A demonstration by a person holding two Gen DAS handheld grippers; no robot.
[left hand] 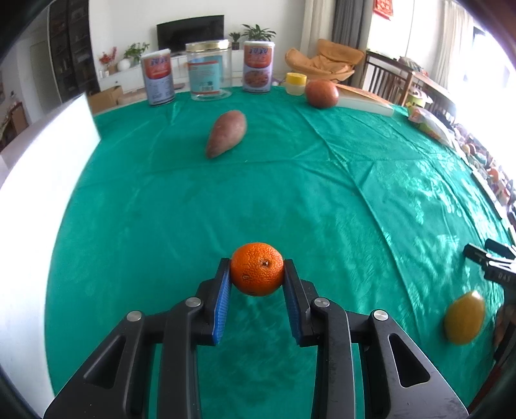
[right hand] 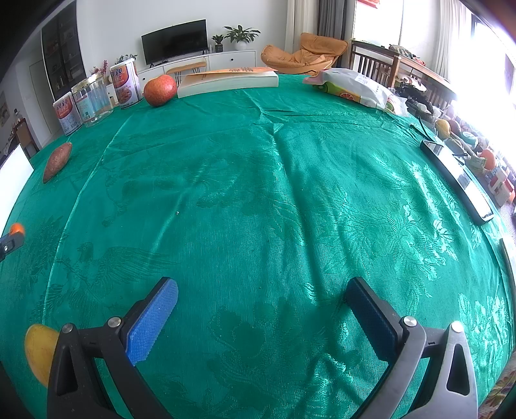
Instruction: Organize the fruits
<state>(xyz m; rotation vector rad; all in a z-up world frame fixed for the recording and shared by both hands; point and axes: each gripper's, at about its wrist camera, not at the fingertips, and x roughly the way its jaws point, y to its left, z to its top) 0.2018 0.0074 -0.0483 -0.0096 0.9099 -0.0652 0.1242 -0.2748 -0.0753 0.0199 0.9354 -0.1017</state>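
Left claw [left hand: 257, 274] clamped shut; right claw [right hand: 262, 298] spread wide.

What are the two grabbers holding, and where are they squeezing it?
The left gripper holds the orange, its blue pads pressing the fruit's two opposite sides, stem end facing the camera. The right gripper is open and holds nothing.

White walls [right hand: 109, 29] throughout. Dark flat television [right hand: 174, 40] centred on a low white cabinet [right hand: 225, 59], flanked by potted plants [right hand: 241, 34]. Tall dark shelving unit [right hand: 63, 54] at far left. Orange lounge chair [right hand: 300, 54] beside grey and white curtains [right hand: 306, 16]. Wooden chairs [right hand: 371, 66] and a wooden side table [right hand: 419, 72] along the right. Strong daylight from windows [right hand: 483, 64] at right, overexposed.
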